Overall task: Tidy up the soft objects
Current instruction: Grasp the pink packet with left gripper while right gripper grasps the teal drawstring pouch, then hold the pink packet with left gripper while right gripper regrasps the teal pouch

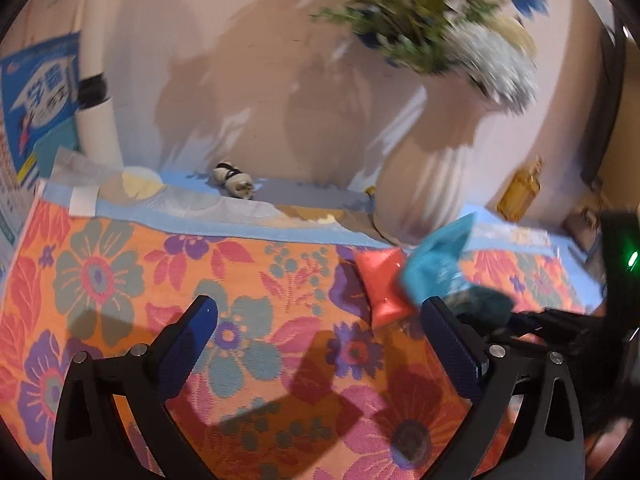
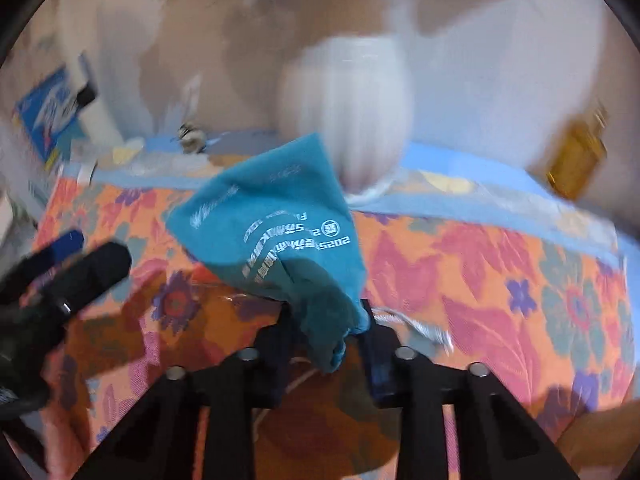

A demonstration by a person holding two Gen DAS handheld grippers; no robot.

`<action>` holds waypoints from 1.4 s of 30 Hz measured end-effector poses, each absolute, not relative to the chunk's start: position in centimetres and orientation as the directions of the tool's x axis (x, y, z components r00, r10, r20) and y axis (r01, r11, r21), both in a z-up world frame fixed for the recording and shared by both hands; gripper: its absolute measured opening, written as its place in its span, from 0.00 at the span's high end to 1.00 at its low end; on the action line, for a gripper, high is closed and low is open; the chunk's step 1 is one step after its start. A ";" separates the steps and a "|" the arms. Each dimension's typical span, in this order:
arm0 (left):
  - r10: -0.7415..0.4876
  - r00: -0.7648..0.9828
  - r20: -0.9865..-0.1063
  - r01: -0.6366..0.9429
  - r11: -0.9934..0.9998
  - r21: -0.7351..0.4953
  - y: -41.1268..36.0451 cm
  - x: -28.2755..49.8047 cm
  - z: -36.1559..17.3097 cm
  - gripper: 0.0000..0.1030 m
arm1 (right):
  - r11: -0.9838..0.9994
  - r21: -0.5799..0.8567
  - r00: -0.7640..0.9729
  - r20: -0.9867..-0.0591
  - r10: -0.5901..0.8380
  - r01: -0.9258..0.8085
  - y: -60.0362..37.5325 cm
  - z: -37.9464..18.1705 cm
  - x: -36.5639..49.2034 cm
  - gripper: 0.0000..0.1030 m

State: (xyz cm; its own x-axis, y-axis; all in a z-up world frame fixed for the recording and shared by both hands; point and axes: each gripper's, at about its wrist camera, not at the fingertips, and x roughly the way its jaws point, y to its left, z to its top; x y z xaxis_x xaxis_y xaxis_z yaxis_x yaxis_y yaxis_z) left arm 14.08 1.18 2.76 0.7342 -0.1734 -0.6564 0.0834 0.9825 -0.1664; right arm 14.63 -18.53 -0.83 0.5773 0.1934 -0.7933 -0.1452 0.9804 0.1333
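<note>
We pinch the gathered neck of a teal felt pouch (image 2: 280, 232) with printed white lettering in our right gripper (image 2: 326, 344), lifted above the woven floral-clothed bench (image 1: 120, 280), while our left gripper (image 1: 320, 344) hangs open.

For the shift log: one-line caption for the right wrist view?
Right gripper shut on teal cloth bag, lifted above floral tablecloth.
</note>
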 end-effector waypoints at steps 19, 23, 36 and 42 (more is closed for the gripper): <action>-0.127 0.593 -0.795 0.117 0.991 -0.071 -4.1 19.7 0.0 0.51 | 0.993 0.116 0.653 -0.753 0.081 0.011 -22.4 -1.8 11.3 0.75; -0.151 0.603 -0.784 0.137 0.987 -0.085 -4.0 18.7 0.4 0.81 | 0.995 0.098 0.687 -0.720 0.095 -0.034 -21.4 -1.1 10.0 0.75; -0.239 0.621 -0.746 0.185 0.970 -0.157 -2.1 1.3 2.4 0.82 | 0.979 0.093 0.597 -0.780 0.186 -0.183 -20.5 -1.3 -3.5 0.75; -0.237 0.645 -0.726 0.221 0.968 -0.120 -3.3 -1.6 2.3 0.82 | 0.977 0.110 0.514 -0.837 0.191 -0.184 -21.0 -2.4 -6.0 0.51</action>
